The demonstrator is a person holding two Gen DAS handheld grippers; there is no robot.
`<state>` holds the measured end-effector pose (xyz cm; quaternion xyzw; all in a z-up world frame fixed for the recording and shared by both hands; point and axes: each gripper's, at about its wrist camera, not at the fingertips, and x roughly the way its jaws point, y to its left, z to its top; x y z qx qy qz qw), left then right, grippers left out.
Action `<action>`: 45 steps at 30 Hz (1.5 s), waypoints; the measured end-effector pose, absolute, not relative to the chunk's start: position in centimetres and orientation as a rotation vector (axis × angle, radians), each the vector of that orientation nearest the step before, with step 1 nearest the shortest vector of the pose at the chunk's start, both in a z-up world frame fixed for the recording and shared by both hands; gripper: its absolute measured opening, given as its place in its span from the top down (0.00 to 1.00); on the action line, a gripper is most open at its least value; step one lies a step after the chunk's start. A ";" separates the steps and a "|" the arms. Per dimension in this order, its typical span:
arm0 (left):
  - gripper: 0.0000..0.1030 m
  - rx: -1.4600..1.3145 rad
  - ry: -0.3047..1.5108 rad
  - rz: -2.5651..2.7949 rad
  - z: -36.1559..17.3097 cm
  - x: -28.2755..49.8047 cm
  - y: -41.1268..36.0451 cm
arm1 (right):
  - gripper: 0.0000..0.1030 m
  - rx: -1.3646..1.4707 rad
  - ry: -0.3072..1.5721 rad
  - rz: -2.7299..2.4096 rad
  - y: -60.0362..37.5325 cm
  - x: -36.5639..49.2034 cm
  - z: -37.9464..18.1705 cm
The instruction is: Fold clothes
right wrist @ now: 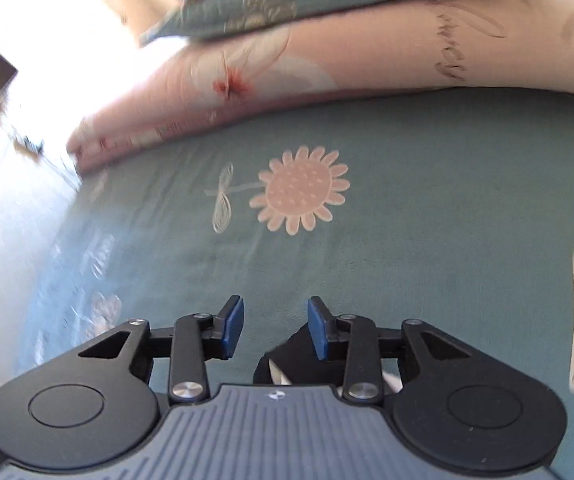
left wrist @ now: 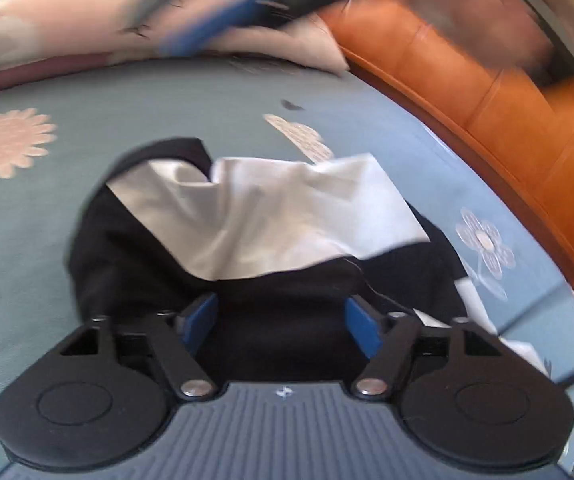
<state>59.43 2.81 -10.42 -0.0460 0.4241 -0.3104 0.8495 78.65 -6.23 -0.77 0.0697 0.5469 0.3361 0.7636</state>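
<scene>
Black-white garment (left wrist: 271,232) below open left hand-held gripper (left wrist: 281,326).

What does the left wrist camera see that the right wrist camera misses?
Only the left wrist view shows the black and white garment spread out on the bed, the orange wooden bed frame beside it, and the left claw open above the dark cloth.

Only the right wrist view shows the stacked pillows, the bright floor off the bed's edge, and the right claw open with nothing between its pads; just a dark scrap of the garment shows there.

Both show the teal flowered bedsheet.
</scene>
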 end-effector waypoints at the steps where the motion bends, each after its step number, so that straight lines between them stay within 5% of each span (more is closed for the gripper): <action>1: 0.29 -0.103 0.891 -0.661 -11.1 59.5 2.2 | 0.59 0.104 1.230 0.736 -5.0 79.4 -1.6; 6: 0.29 -0.066 0.858 -0.683 -12.6 59.4 1.2 | 0.50 -0.138 1.481 0.714 -1.2 81.0 -7.8; 11: 0.29 -0.084 0.826 -0.704 -13.2 59.7 0.2 | 0.26 -0.016 1.640 0.724 -2.1 82.3 -10.7; 16: 0.29 -0.070 0.785 -0.724 -12.7 59.1 0.6 | 0.30 0.141 1.775 0.729 -3.4 83.4 -12.5; 22: 0.27 -0.169 0.727 -0.653 -9.6 59.4 4.4 | 0.56 0.135 1.585 0.878 -2.7 81.1 -10.3; 29: 0.26 -0.137 0.769 -0.671 -12.0 62.8 3.5 | 0.61 0.255 1.451 0.931 -4.4 80.1 -11.9; 34: 0.27 -0.185 0.767 -0.641 -12.2 63.0 4.1 | 0.59 0.314 1.438 0.856 -3.4 81.0 -13.5; 39: 0.26 -0.136 0.782 -0.627 -11.5 62.6 3.3 | 0.45 0.319 1.285 0.763 -7.6 79.2 -8.5; 45: 0.26 -0.154 0.788 -0.605 -8.0 60.7 3.3 | 0.41 0.350 1.147 0.631 -17.3 73.9 -1.3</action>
